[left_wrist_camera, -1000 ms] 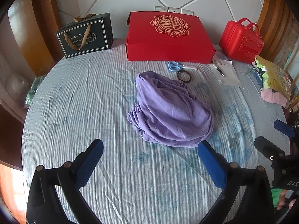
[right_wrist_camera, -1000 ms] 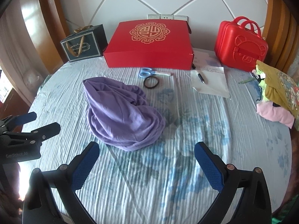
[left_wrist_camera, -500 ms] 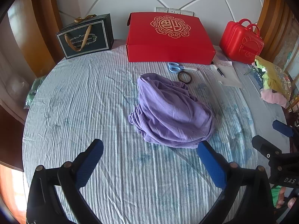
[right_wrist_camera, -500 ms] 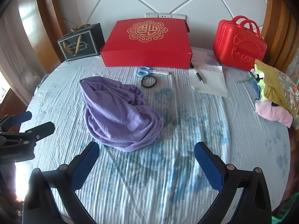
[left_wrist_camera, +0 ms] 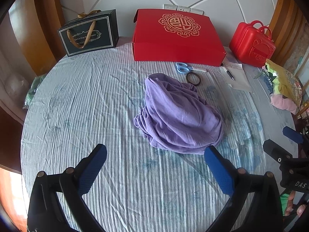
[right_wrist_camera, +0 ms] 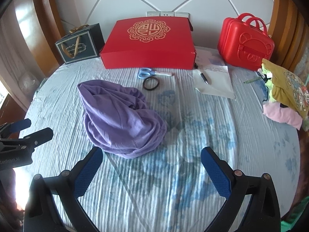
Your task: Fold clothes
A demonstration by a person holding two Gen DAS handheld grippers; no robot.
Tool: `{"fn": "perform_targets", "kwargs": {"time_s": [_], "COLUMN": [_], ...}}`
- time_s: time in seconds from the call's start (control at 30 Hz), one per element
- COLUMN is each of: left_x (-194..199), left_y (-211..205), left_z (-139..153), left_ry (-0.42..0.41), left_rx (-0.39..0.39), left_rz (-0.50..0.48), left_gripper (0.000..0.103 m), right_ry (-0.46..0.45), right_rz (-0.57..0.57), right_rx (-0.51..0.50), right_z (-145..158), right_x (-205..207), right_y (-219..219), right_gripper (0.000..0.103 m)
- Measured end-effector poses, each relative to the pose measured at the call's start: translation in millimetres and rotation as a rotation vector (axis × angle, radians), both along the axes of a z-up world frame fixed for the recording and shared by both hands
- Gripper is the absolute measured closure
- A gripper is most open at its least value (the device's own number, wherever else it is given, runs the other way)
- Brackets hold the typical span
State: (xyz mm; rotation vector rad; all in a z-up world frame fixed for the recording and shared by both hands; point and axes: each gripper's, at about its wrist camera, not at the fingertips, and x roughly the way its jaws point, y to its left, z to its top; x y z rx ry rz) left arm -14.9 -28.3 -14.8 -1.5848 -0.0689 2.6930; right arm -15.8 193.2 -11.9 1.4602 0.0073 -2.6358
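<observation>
1 purple garment (left_wrist_camera: pixel 179 116) lies crumpled in a rounded heap.

red box (right_wrist_camera: pixel 148 44) | red case (right_wrist_camera: pixel 246 43) | gift bag (right_wrist_camera: pixel 79 45) | scissors (right_wrist_camera: pixel 148 72) | pen on paper (right_wrist_camera: pixel 203 78)

one purple garment (left_wrist_camera: pixel 179 114), two grippers — one red box (left_wrist_camera: pixel 175 38), one scissors (left_wrist_camera: pixel 183 68)

Your left gripper (left_wrist_camera: pixel 154 154) is spread wide, blue pads (left_wrist_camera: pixel 92 169) facing each other, nothing between them. Your right gripper (right_wrist_camera: pixel 151 155) is spread just as wide and holds nothing. Both point forward side by side, well apart, and each one shows at the edge of the other's view
</observation>
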Motion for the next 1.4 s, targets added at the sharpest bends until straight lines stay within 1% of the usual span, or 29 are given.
{"fn": "perform_targets", "kwargs": {"time_s": [0.07, 0.13, 0.3, 0.37, 0.43, 0.47, 0.53, 0.57, 0.6, 0.63, 0.7, 0.73, 0.77, 0.8, 1.03, 1.07, 1.1, 1.13, 1.17, 1.2, 1.23, 1.27, 1.3, 1.33, 1.4], "left_x": [-4, -9, -25, -31, -38, -42, -51, -55, -60, -64, -72, -75, -79, -82, -106, -110, -112, -115, -116, -116, -117, -118, -118, -117, -112], "left_y": [-3, -7, -19, -22, -22, -21, -21, -21, -22, -22, -23, -22, -22, -22, -14, -12, -10, -7, -5, -2, -1, -2, -3, -6, -14], "left_z": [-3, -7, -24, -30, -35, -39, -50, -57, -64, -71, -84, -90, -96, -101, -137, -142, -147, -152, -155, -155, -154, -152, -148, -141, -118], "left_ry": [-0.003, -0.003, -0.029, -0.04, -0.05, -0.063, -0.102, -0.122, -0.139, -0.157, -0.184, -0.187, -0.19, -0.194, -0.208, -0.209, -0.22, -0.238, -0.247, -0.25, -0.256, -0.265, -0.265, -0.253, -0.206], "left_rx": [0.02, 0.056, 0.117, 0.101, 0.059, 0.04, 0.026, 0.017, 0.006, 0.002, 0.005, 0.005, 0.005, 0.005, 0.016, 0.019, 0.015, 0.006, -0.002, -0.01, -0.009, -0.001, 0.002, 0.002, -0.001], "left_rz": [-0.021, -0.04, -0.051, -0.045, -0.034, -0.032, -0.043, -0.044, -0.038, -0.039, -0.046, -0.048, -0.051, -0.053, -0.083, -0.09, -0.096, -0.102, -0.108, -0.115, -0.115, -0.111, -0.106, -0.1, -0.092], "left_gripper": [0.0, 0.0, 0.0, 0.0, 0.0, 0.0, 0.0, 0.003, 0.011, 0.013, 0.024, 0.027, 0.029, 0.029, 0.029, 0.029, 0.031, 0.037, 0.046, 0.059, 0.069, 0.084, 0.089, 0.089, 0.09], "right_ry": [-0.006, -0.012, -0.015, -0.016, -0.022, -0.025, -0.032, -0.035, -0.042, -0.05, -0.074, -0.089, -0.104, -0.12, -0.209, -0.224, -0.241, -0.257, -0.272, -0.291, -0.309, -0.327, -0.344, -0.361, -0.307], "right_rz": [0.004, 0.009, 0.008, 0.006, 0.006, 0.006, 0.005, 0.005, 0.006, 0.006, 0.006, 0.004, 0.002, 0.0, -0.001, 0.001, 0.005, 0.008, 0.01, 0.016, 0.025, 0.043, 0.065, 0.088, 0.118], "right_rx": [0.0, -0.005, 0.02, 0.022, 0.014, 0.007, -0.002, -0.007, -0.011, -0.014, -0.022, -0.023, -0.024, -0.025, -0.032, -0.03, -0.031, -0.034, -0.037, -0.046, -0.054, -0.064, -0.075, -0.087, -0.083], "right_z": [-2, -3, -7, -9, -12, -13, -17, -19, -21, -25, -33, -39, -45, -51, -96, -103, -110, -117, -124, -132, -138, -142, -146, -149, -130], "right_x": [-2, -4, -12, -16, -21, -24, -29, -31, -34, -37, -45, -49, -54, -58, -90, -94, -99, -104, -108, -112, -115, -117, -119, -120, -118], "right_y": [-1, -2, -6, -6, -5, -5, -3, -2, -1, 0, 3, 4, 5, 5, 3, 1, -1, -3, -5, -9, -12, -15, -20, -24, -28], "right_gripper": [0.0, 0.0, 0.0, 0.0, 0.0, 0.0, 0.001, 0.001, 0.003, 0.004, 0.013, 0.016, 0.022, 0.024, 0.024, 0.023, 0.023, 0.023, 0.023, 0.023, 0.023, 0.036, 0.081, 0.095, 0.096]}}
